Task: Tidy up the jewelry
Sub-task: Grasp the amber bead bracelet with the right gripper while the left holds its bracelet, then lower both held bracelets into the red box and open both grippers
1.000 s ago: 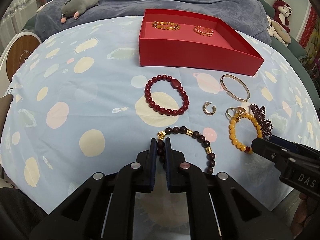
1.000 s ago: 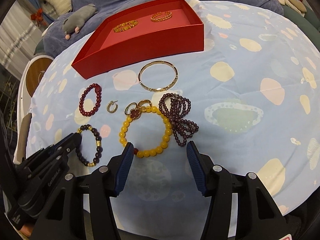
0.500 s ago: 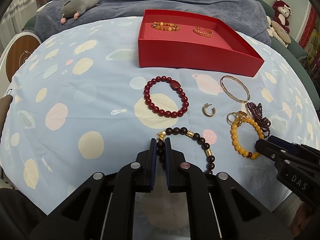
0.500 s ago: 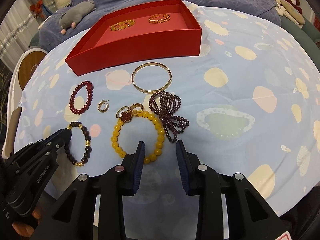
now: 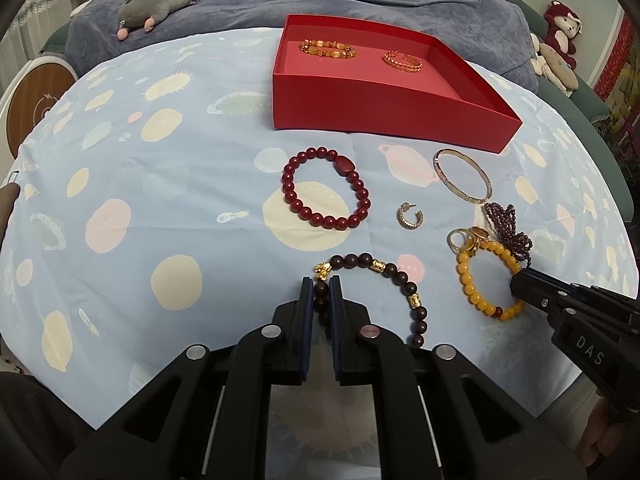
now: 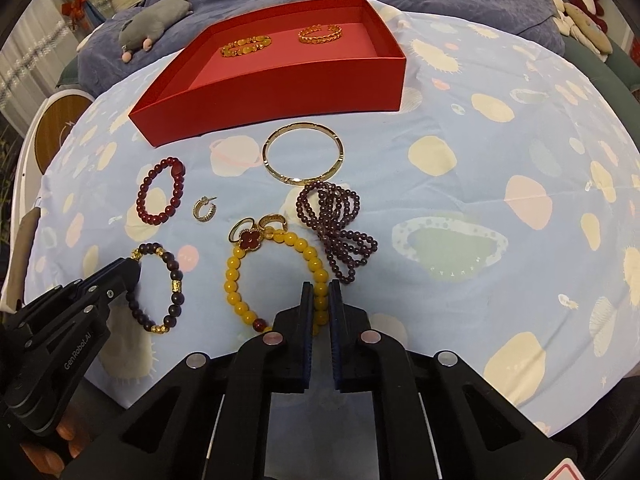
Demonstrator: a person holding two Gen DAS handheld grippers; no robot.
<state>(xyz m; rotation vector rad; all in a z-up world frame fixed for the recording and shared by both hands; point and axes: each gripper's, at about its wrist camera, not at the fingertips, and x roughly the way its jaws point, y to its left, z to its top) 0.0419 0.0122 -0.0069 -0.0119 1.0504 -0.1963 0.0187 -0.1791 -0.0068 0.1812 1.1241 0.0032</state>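
Since a second ago my right gripper (image 6: pixel 321 292) has gone from jaws spread wide over the yellow bead bracelet (image 6: pixel 272 280) to pinched on its right-hand beads, the pads pressing the strand between them; nothing else on the cloth has shifted. My left gripper (image 5: pixel 321 290) is clamped as before on the dark bead bracelet (image 5: pixel 384 284), gripping the beads just below its gold charm.

I take the red box (image 5: pixel 384 92) as my landmark. It sits at the far side of the spotted blue tablecloth (image 5: pixel 140 200), and two gold bracelets (image 5: pixel 328 49) lie inside it on its floor, apart from each other. Just in front of the box's near wall lies the gold bangle (image 6: pixel 303 154), flat. Further toward me from the box, to the left, is the red bead bracelet (image 5: pixel 326 194), with a small gold hoop earring (image 5: pixel 409 217) beside it. A bunched purple bead strand (image 6: pixel 338 230) lies nearer me than the bangle, touching the yellow bracelet's right side. At the yellow bracelet's far edge, on the box side, rest two rings (image 6: pixel 260 230), one bearing a red clover face. Beyond the box, on the blue blanket, a grey plush toy (image 5: pixel 158 2) lies on its side
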